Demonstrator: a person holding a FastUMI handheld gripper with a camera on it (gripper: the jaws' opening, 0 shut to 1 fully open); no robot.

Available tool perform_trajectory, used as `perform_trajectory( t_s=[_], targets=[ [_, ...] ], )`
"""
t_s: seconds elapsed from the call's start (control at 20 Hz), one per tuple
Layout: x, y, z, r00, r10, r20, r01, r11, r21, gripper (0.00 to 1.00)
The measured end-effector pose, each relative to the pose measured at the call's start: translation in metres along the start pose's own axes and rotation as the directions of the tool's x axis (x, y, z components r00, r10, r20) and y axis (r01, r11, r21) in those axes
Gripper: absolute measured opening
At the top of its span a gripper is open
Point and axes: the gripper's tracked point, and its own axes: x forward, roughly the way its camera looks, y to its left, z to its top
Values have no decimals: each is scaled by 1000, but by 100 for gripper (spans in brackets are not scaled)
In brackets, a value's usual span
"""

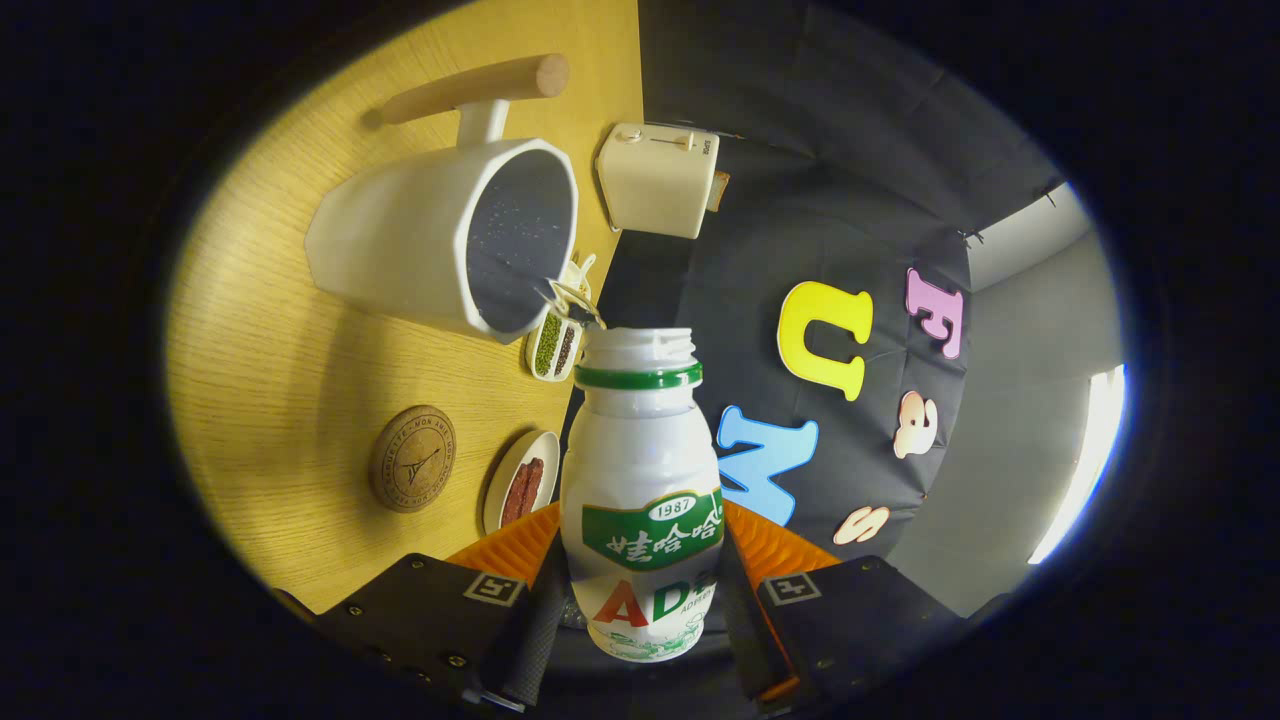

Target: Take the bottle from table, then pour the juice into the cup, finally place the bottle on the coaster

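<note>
As seen tilted, bottle [640, 490] gripped between fingers [640, 625], mouth just beside cup [450, 235] rim.

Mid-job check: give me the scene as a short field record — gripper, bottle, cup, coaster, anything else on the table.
gripper: gripper shut on bottle
bottle: white plastic bottle with green neck ring, cap off, held between the fingers, tilted toward cup
cup: white cup with wooden handle, beyond bottle's mouth
coaster: round cork coaster, bare, on wooden table
other: cream toaster

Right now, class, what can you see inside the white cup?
The white cup shows a dark, speckled inner wall with no visible juice; its bottom is hard to make out. The gripper holds the bottle, whose open mouth points towards the cup.
</note>
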Motion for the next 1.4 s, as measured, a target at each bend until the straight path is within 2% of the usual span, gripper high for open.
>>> perform_trajectory(
  t_s=[0.95, 1.4],
  targets=[
    [1, -5, 2, 999, -39, 35, 43, 994, -103, 72],
    [4, -5, 2, 999, -32, 41, 38, 989, -145, 72]
  ],
)
